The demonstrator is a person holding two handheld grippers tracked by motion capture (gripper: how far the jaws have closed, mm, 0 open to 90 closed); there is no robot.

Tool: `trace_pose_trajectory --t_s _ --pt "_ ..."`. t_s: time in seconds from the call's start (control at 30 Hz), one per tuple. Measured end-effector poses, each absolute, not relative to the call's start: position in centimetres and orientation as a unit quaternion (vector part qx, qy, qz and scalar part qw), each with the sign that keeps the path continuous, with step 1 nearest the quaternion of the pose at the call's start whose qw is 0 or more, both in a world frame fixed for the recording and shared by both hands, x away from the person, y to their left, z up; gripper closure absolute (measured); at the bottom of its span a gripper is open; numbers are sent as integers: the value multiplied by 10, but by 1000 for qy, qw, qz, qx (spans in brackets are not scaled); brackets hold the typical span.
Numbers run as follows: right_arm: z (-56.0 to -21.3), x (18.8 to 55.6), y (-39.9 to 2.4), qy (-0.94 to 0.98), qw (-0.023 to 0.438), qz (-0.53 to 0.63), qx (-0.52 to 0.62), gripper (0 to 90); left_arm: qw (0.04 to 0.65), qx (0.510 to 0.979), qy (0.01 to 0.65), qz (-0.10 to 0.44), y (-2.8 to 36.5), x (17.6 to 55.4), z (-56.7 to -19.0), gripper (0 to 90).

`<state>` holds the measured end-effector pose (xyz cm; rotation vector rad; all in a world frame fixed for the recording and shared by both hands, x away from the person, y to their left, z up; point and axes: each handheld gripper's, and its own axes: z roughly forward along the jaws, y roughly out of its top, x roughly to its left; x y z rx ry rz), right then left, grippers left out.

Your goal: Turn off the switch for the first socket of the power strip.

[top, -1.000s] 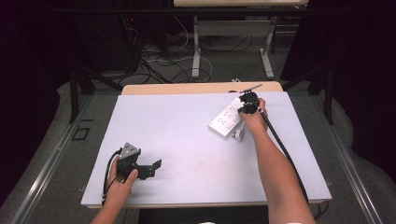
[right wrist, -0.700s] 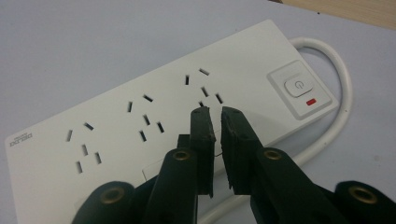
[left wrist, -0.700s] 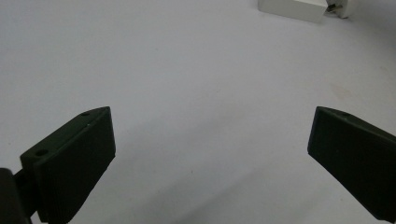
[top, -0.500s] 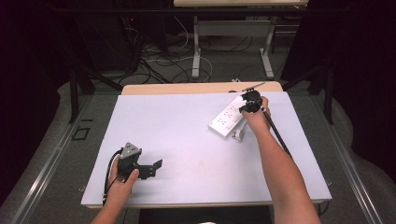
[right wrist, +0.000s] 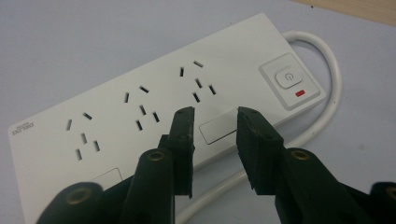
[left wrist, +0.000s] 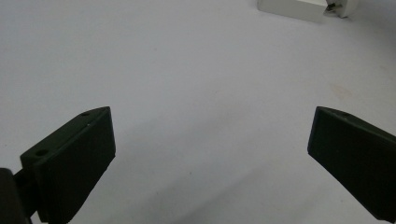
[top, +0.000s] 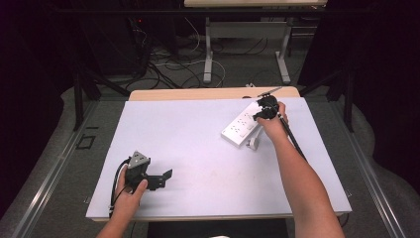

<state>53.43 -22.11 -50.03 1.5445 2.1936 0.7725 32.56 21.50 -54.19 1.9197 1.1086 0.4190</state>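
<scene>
Looking down from the high view, I saw the pale surface [top: 208,148] spread wide, with both of the person's forearms coming in from its near edge. The right forearm ran long and nearly straight toward the far right corner, wrist extended, carrying the right gripper [top: 265,108] out over the far end of the white power strip [top: 241,129]. That strip lay flat and slanted at the far right of the surface, its white cord [right wrist: 322,93] looping round beside the switch end.

The left forearm barely reached in; the left hand [top: 130,191] sat near the front left corner, curled round the left gripper [top: 166,176], which lay low and pointed toward the right across bare surface, well apart from the strip.

In the right gripper view, I saw its fingers [right wrist: 184,135] had just been opening; they stood parted by a modest gap, hovering over the strip's near edge with nothing between them, close to the switch [right wrist: 290,79] and its red light.

In the left gripper view the fingers [left wrist: 74,158] stood wide apart over empty surface, holding nothing.
</scene>
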Motion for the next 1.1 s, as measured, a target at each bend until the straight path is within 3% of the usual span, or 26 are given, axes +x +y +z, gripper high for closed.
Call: trace_pose_trajectory --t_s 0.37,0.83,0.9,1.1 --pt "-496 533 -226 771 171 266 552 515 427 769 443 170 216 326 -542 8" --pt "-486 522 -240 779 143 264 550 463 430 767 444 172 214 326 -542 8" --pt "-483 519 -241 784 152 267 539 414 430 767 444 172 214 326 -542 8" --pt "-476 511 -242 790 136 266 536 419 431 765 447 171 213 325 -542 8"
